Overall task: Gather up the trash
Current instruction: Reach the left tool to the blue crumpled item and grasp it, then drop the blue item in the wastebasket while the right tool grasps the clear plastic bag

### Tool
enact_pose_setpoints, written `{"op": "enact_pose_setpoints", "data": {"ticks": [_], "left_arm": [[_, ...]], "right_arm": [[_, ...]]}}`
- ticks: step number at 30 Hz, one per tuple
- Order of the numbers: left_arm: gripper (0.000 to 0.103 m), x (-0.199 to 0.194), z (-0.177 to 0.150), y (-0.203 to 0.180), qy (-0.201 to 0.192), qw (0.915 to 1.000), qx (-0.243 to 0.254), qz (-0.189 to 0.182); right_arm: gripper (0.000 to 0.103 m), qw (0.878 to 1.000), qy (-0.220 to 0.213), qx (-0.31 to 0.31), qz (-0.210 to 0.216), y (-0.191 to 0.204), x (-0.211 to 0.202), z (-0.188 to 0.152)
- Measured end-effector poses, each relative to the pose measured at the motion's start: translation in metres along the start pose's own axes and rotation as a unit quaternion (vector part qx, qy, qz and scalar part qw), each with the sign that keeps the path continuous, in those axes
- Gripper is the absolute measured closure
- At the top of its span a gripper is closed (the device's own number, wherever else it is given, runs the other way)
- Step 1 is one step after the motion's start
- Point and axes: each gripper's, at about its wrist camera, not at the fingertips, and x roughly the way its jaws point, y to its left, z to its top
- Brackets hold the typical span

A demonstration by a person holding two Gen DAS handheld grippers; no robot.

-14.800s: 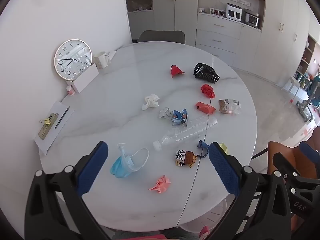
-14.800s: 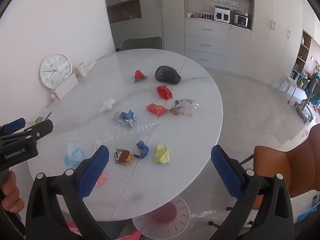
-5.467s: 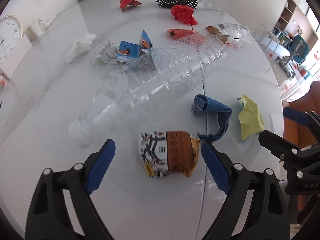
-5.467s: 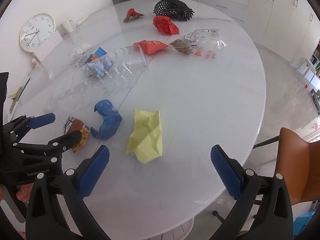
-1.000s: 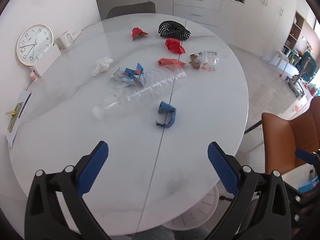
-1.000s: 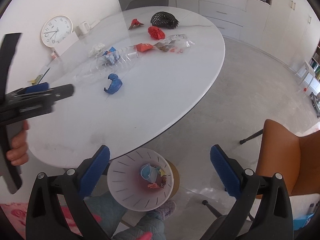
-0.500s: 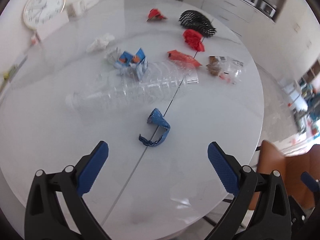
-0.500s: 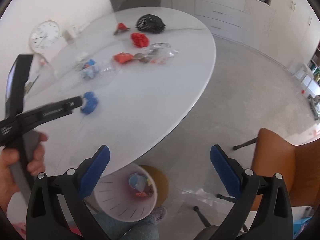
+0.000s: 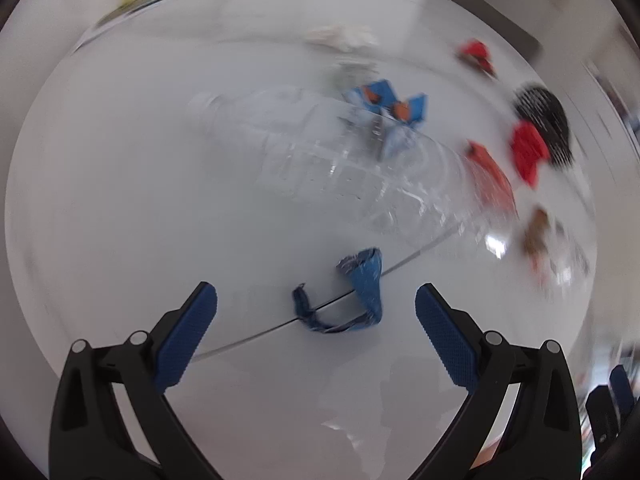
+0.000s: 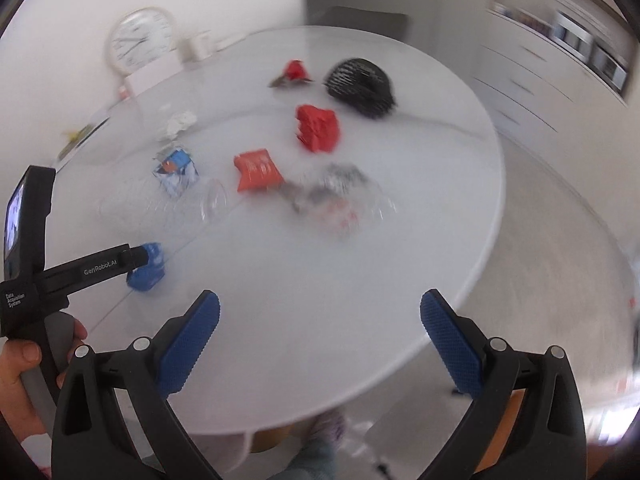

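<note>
- Left gripper [image 9: 316, 312]: jaws spread wide, empty; crumpled blue wrapper strip [image 9: 356, 296] lies on white bench [image 9: 120, 200] between its tips.
- Right gripper [image 10: 320, 320]: also spread, empty, above bench edge.

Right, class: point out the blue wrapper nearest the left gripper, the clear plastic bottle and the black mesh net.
blue wrapper [image 9: 362, 280]: left wrist view, on its wide upright fold.
plastic bottle [image 9: 320, 160]: left wrist view, on the ribbed middle of its body.
black mesh net [image 10: 360, 84]: right wrist view, on the middle of its dome.
</note>
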Motion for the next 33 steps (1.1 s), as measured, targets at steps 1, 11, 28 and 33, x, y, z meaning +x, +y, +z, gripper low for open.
{"op": "enact_pose_setpoints", "data": {"ticks": [1, 11, 28, 33], "left_arm": [[0.008, 0.005, 0.000, -0.002, 0.002, 0.9998, -0.018, 0.010], [0.062, 0.019, -0.002, -0.005, -0.008, 0.9957, -0.062, 0.069], [0.086, -0.042, -0.028, 0.012, -0.026, 0.9966, 0.077, 0.017], [0.086, -0.075, -0.061, 0.039, -0.018, 0.9941, 0.107, 0.011]], "right_arm": [[0.003, 1.000, -0.003, -0.014, 0.000, -0.004, 0.004, 0.006], [0.003, 0.997, 0.009, -0.047, 0.064, -0.034, 0.036, 0.038], [0.003, 0.994, 0.069, -0.024, 0.081, -0.037, 0.098, 0.063], [0.006, 0.993, 0.080, -0.064, 0.064, -0.022, 0.124, 0.064]]}}
